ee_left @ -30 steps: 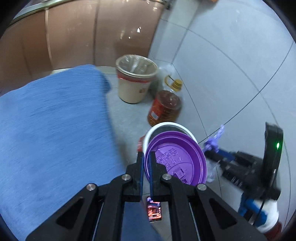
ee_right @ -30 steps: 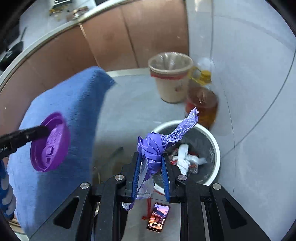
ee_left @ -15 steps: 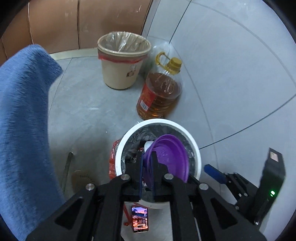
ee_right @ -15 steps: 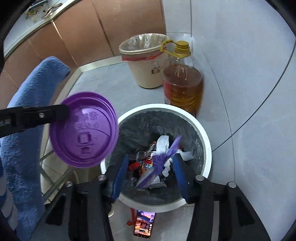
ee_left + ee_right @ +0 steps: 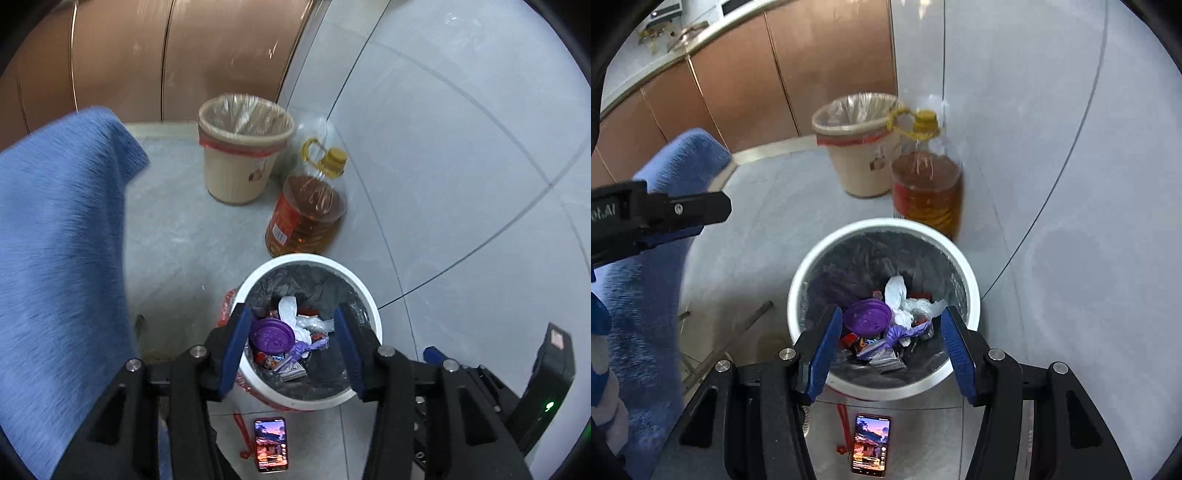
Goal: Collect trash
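Note:
A white trash bin [image 5: 364, 301] [image 5: 886, 223] with a dark liner stands on the floor below both grippers. Inside lie a purple plastic lid [image 5: 271, 336] [image 5: 867, 315], a purple wrapper [image 5: 308, 345] [image 5: 903, 332], white crumpled plastic [image 5: 897, 291] and other scraps. My left gripper [image 5: 290, 341] is open and empty above the bin; it also shows in the right wrist view [image 5: 683, 210] at the left. My right gripper [image 5: 888, 345] is open and empty above the bin; its body shows in the left wrist view [image 5: 480, 373] at the lower right.
A beige lined bin [image 5: 243, 147] [image 5: 857, 144] and a bottle of cooking oil [image 5: 310, 206] [image 5: 925, 188] stand by the tiled wall. A blue cloth-covered surface [image 5: 55, 240] [image 5: 646, 277] is at the left. A lit phone [image 5: 271, 443] [image 5: 871, 448] lies on the floor.
My left gripper opened and the purple lid dropped into the white bin. My right gripper opened wide and the purple wrapper fell in beside it.

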Available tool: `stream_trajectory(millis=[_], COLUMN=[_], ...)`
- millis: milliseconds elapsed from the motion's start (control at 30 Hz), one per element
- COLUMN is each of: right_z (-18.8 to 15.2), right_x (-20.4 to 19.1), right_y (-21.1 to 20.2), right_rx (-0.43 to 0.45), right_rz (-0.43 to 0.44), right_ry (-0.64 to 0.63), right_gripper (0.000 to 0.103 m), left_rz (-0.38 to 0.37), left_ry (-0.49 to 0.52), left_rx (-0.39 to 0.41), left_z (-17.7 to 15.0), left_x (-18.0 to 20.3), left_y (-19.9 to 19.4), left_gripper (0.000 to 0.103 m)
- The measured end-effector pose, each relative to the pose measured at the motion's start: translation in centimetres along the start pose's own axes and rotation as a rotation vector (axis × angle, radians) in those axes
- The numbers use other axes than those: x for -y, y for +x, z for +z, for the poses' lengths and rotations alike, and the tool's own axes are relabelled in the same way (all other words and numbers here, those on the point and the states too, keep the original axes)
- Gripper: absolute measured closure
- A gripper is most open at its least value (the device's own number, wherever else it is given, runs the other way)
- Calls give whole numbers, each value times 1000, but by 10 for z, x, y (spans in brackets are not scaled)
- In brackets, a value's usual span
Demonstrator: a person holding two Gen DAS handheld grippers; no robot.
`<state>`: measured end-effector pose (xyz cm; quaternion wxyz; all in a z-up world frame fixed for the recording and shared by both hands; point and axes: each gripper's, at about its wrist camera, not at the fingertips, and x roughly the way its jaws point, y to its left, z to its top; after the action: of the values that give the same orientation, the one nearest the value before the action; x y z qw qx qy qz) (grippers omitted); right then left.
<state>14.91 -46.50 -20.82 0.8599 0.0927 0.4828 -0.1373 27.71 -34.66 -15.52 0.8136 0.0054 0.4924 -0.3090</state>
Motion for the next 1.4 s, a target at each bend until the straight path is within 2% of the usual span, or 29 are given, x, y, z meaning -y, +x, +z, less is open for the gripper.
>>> stream_trajectory(millis=[67, 200, 533, 600, 733, 833, 1067, 1400], right_z=[-1, -13, -52, -59, -70, -79, -93, -105], right_x=[-5, -24, -76, -86, -101, -113, -135, -146], right_y=[-19, -65, -154, -170, -195, -214, -248, -267], right_rx=[33, 107, 240, 265, 310, 344, 422, 452], right_rz=[11, 32, 89, 97, 107, 110, 125, 135], right_ry=[-7, -32, -121, -140, -166, -193, -228, -248], right_gripper=[46, 39, 23, 21, 19, 16, 10, 10], left_rz=[22, 94, 255, 296, 325, 338, 394, 470], left_ry=[25, 71, 131, 143, 146, 112, 74, 51], left_rx=[46, 149, 359, 400, 450, 492, 546, 614], left_z=[-8, -27, -95, -109, -130, -147, -174, -202], left_x=[1, 1, -9, -9, -13, -21, -32, -42], left_y=[-27, -79, -195, -216, -249, -276, -315, -349], left_gripper=[57, 44, 36, 29, 26, 19, 12, 12])
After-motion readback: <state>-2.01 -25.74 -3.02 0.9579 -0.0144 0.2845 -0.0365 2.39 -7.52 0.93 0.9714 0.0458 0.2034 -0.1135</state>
